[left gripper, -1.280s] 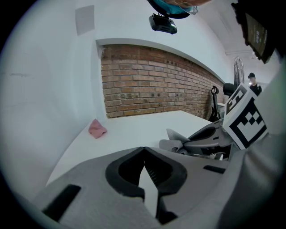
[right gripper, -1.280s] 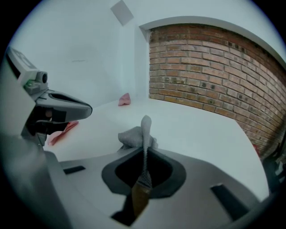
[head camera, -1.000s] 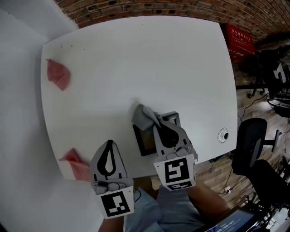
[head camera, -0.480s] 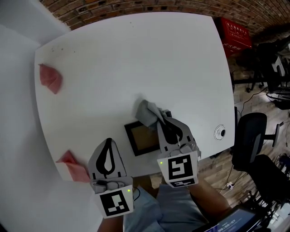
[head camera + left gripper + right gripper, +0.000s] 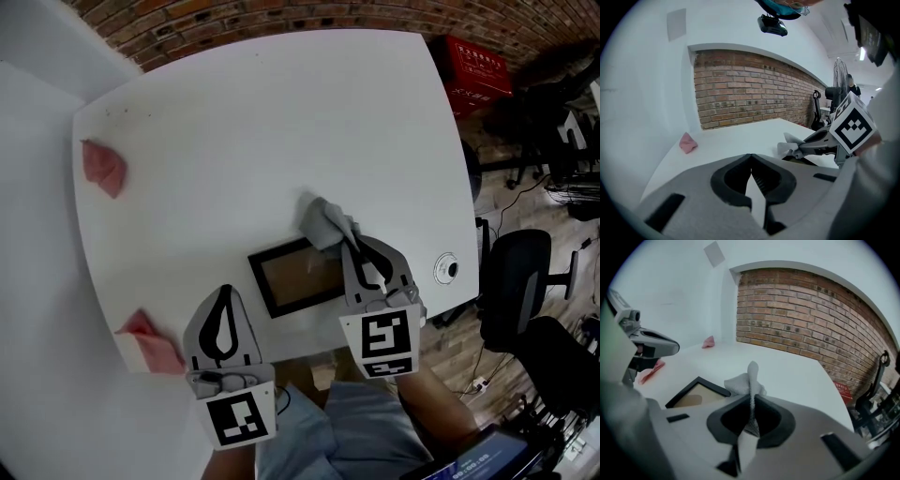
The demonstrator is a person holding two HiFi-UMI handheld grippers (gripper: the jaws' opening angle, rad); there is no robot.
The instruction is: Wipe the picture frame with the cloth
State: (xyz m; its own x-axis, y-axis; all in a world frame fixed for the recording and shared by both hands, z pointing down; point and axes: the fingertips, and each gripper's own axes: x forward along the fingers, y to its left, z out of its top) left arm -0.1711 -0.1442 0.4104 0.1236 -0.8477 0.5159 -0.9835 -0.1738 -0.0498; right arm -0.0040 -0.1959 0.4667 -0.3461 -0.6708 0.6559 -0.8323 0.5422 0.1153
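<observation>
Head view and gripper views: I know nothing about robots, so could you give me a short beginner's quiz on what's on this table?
1. True or false: the right gripper is shut on the grey cloth.
2. Choose one. The picture frame is: A) lying flat on the white table; B) standing upright on it; C) lifted in the air.
3. Fill in the number: ___ pink cloths lie along the table's left side.

Key: 1 true; 2 A; 3 two.
</observation>
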